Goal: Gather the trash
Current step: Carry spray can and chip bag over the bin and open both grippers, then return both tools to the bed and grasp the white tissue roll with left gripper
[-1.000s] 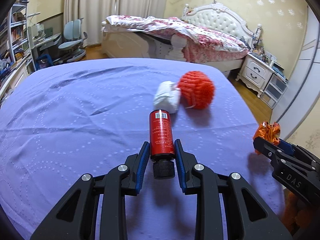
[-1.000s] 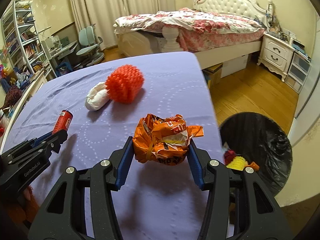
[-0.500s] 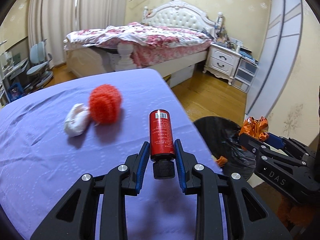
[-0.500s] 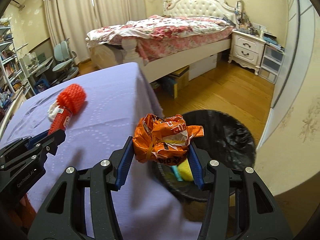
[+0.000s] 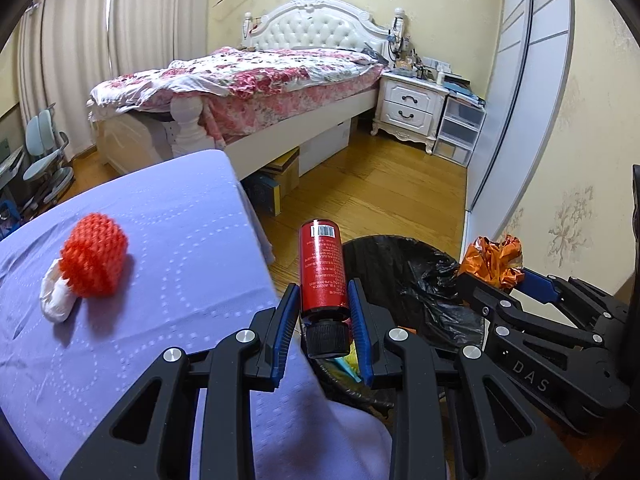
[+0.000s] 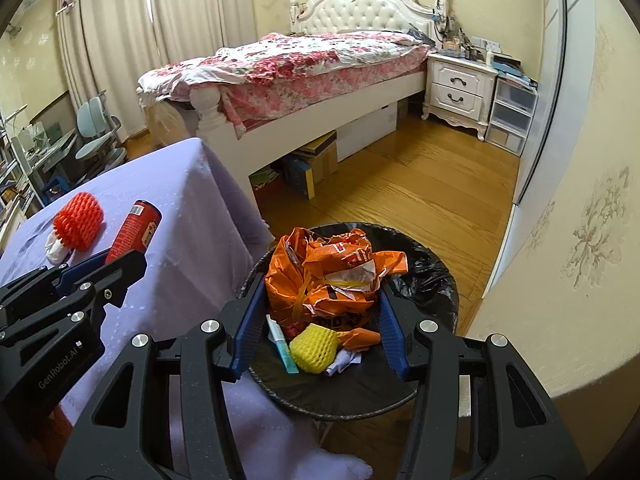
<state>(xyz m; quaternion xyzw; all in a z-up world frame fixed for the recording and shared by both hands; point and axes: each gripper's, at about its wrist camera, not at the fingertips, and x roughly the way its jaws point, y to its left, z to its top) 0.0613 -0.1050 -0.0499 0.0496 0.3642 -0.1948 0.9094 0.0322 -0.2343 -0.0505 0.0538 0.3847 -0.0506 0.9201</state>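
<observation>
My left gripper (image 5: 323,308) is shut on a red bottle (image 5: 322,268) with a black cap, held past the table's right edge beside the black-lined trash bin (image 5: 404,272). My right gripper (image 6: 320,312) is shut on a crumpled orange wrapper (image 6: 332,276) and holds it right over the bin (image 6: 436,276), which holds a yellow foam net, a teal strip and paper. The wrapper also shows in the left wrist view (image 5: 494,260). A red foam net (image 5: 94,256) and a white paper wad (image 5: 56,300) lie on the purple table (image 5: 168,264).
A bed with a floral quilt (image 5: 256,80) stands behind, with boxes under it. A white nightstand (image 5: 412,108) and plastic drawers are at the back right. The wall and a sliding door (image 5: 516,92) are close on the right. Wooden floor (image 6: 420,184) surrounds the bin.
Both grippers have swung right from over the table to the bin. The orange wrapper now hangs over the bin's opening and the red bottle is past the table's edge.
</observation>
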